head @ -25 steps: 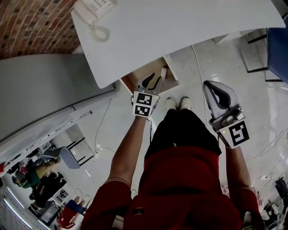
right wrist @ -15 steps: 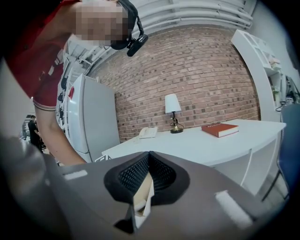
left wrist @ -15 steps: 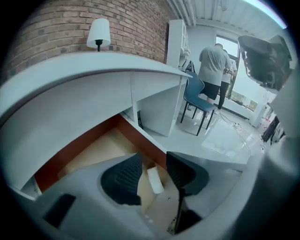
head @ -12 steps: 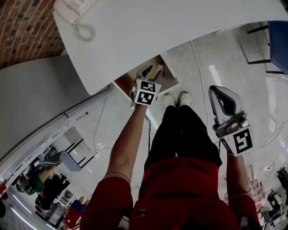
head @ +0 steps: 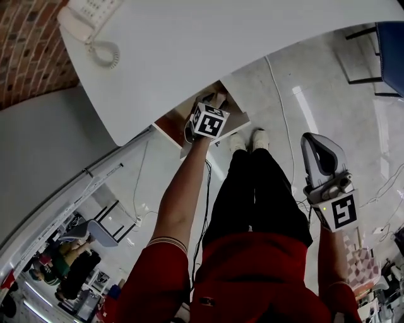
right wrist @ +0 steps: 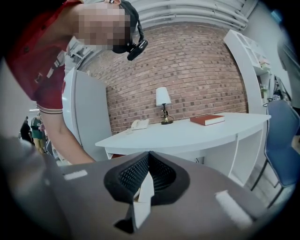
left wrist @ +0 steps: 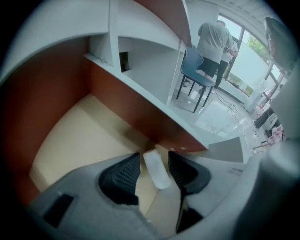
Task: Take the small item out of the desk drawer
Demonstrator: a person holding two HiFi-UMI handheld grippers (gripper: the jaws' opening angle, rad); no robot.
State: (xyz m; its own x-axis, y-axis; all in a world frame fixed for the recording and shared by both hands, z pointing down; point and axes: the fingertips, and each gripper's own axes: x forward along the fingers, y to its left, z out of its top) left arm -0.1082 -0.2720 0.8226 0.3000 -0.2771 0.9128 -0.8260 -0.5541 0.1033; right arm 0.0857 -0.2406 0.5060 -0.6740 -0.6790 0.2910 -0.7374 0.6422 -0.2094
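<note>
Red brick wall [right wrist: 187,70] at the back. In front of it a white desk [head: 252,38] with a curved tabletop: white telephone [head: 85,19] with coiled cord at the left end near the wall-side edge, small white-shaded lamp [right wrist: 163,105] near it, red book [right wrist: 207,120] lying flat toward the right end. White shelf unit [right wrist: 248,51] on the right. Pale glossy floor [head: 353,139], streaked with light, thin cable [head: 282,120] trailing across. Blue chair [left wrist: 194,65] near bright windows [left wrist: 248,65].
</note>
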